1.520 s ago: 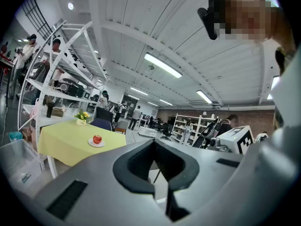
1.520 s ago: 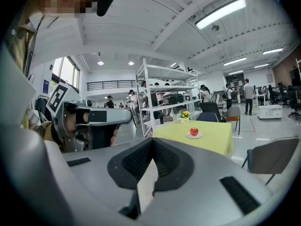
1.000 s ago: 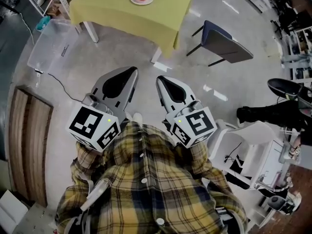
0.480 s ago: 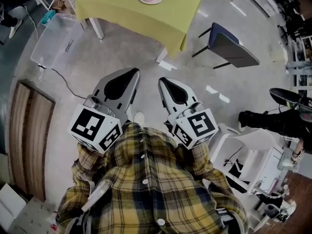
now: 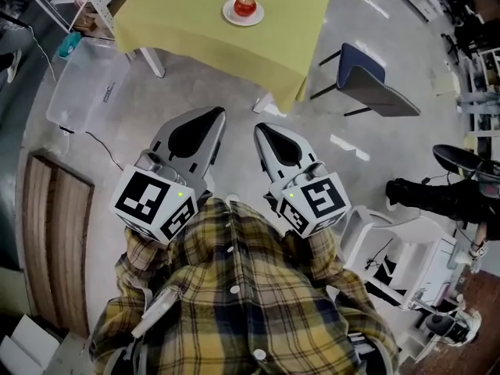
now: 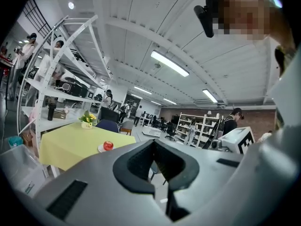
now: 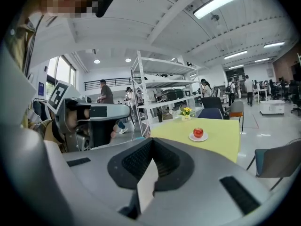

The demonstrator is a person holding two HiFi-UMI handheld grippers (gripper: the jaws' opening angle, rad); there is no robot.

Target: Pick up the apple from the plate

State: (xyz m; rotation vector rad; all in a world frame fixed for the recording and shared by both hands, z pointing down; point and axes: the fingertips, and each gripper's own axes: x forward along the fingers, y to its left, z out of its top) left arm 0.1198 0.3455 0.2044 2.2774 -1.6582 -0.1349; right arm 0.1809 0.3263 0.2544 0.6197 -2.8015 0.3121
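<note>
A red apple (image 5: 244, 6) sits on a small white plate (image 5: 229, 14) on a table under a yellow cloth (image 5: 187, 18), far ahead of me across the floor. My left gripper (image 5: 218, 111) and right gripper (image 5: 258, 126) are held side by side in front of my chest, both pointing toward the table, both shut with nothing in them. The left gripper view shows the apple (image 6: 108, 145) far beyond the closed left gripper (image 6: 153, 141). From the right gripper (image 7: 151, 140), the apple (image 7: 198, 133) and its plate (image 7: 191, 138) lie well beyond the tips.
A dark chair (image 5: 367, 80) stands right of the table, a clear plastic bin (image 5: 78, 76) left of it. A wooden board (image 5: 51, 241) lies on the floor at left, white equipment (image 5: 406, 248) at right. A flower pot (image 7: 186, 112) is on the table, white shelving (image 7: 157, 95) behind.
The table with the apple has come closer and lower in the head view as I moved toward it. Both grippers stayed shut, side by side.
</note>
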